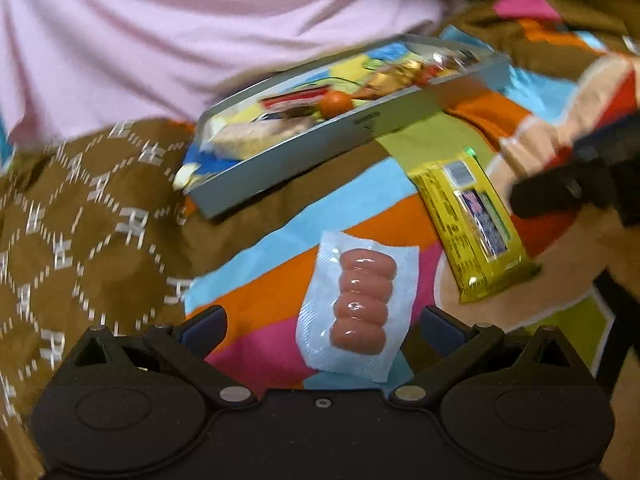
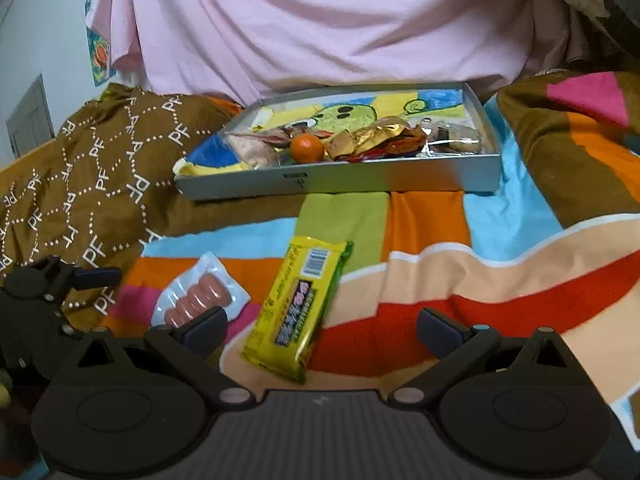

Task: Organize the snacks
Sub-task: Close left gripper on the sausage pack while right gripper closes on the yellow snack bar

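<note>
A sealed pack of small sausages [image 1: 360, 300] lies on the striped blanket, between the fingers of my open left gripper [image 1: 324, 320] and not gripped. To its right lies a yellow snack bar [image 1: 472, 224]. In the right wrist view the yellow snack bar [image 2: 300, 308] lies just left of centre in front of my open right gripper [image 2: 322, 324], with the sausage pack [image 2: 200, 300] beside the left fingertip. Behind them stands a grey tray [image 2: 360, 178] holding a small orange [image 2: 307, 147], gold wrappers [image 2: 372, 136] and clear packets [image 2: 452, 136].
A brown patterned blanket [image 2: 100, 176] bunches up on the left, and another brown fold [image 2: 560, 152] rises at the right. A pink cloth [image 2: 320, 20] hangs right behind the tray. One blurred finger of my right gripper [image 1: 548, 192] shows at the right edge.
</note>
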Available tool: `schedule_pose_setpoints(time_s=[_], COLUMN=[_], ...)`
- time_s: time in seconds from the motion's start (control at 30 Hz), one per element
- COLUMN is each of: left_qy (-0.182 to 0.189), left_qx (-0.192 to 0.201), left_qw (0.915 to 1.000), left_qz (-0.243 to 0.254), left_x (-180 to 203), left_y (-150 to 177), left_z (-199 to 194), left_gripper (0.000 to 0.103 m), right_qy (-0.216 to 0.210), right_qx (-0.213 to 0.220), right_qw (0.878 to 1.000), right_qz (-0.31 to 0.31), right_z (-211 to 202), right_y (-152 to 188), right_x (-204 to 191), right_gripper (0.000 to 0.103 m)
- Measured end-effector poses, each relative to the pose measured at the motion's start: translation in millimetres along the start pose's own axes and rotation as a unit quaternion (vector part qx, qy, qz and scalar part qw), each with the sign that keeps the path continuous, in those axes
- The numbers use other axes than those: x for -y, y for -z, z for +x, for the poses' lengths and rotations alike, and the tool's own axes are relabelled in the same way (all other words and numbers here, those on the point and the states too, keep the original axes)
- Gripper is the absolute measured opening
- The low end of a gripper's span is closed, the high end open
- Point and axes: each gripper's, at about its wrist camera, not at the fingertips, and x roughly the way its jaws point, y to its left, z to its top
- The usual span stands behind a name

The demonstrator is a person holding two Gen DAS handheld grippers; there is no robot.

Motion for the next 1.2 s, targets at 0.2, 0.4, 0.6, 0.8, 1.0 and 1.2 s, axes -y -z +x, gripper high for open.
schedule_pose_setpoints(time_s=[0.2, 0.4, 0.6, 0.8, 1.0, 1.2], left_qy=[0.010, 0.031, 0.050, 0.056, 0.015, -0.016], left_qx=[0.001, -0.012, -0.015, -0.029, -0.045, -0.051], left_qw=[0.9981, 0.9986, 0.9985, 0.9952, 0.9686, 0.9420], left_qz=[0.062, 0.040, 0.012, -0.075, -0.244, -0.331], left_x=[12.3, 6.0, 3.5, -8.9, -39.9, -62.9], left_y=[-1.6, -7.6, -7.6, -6.4, 10.8, 30.6], left_z=[8.3, 17.7, 18.0, 12.8, 4.2, -2.8], left_gripper=[0.097, 0.082, 0.064, 0.062, 0.061, 0.061], right_qy=[0.007, 0.005, 0.005, 0.004, 0.010, 0.020], right_qx=[0.014, 0.012, 0.009, 0.004, -0.004, -0.013], right_qw=[1.000, 1.000, 1.000, 1.000, 1.000, 1.000], right_qz=[-0.016, -0.019, -0.008, -0.008, -0.006, -0.011], right_z=[9.5, 11.3, 13.4, 15.7, 18.6, 25.1], right_y=[-4.5, -3.2, -3.3, -2.0, 0.2, 4.8], right_x=[-5.9, -5.6, -1.5, -1.5, -1.8, -4.8], right_gripper=[0.103, 0.103, 0.103, 0.103, 0.103, 0.103])
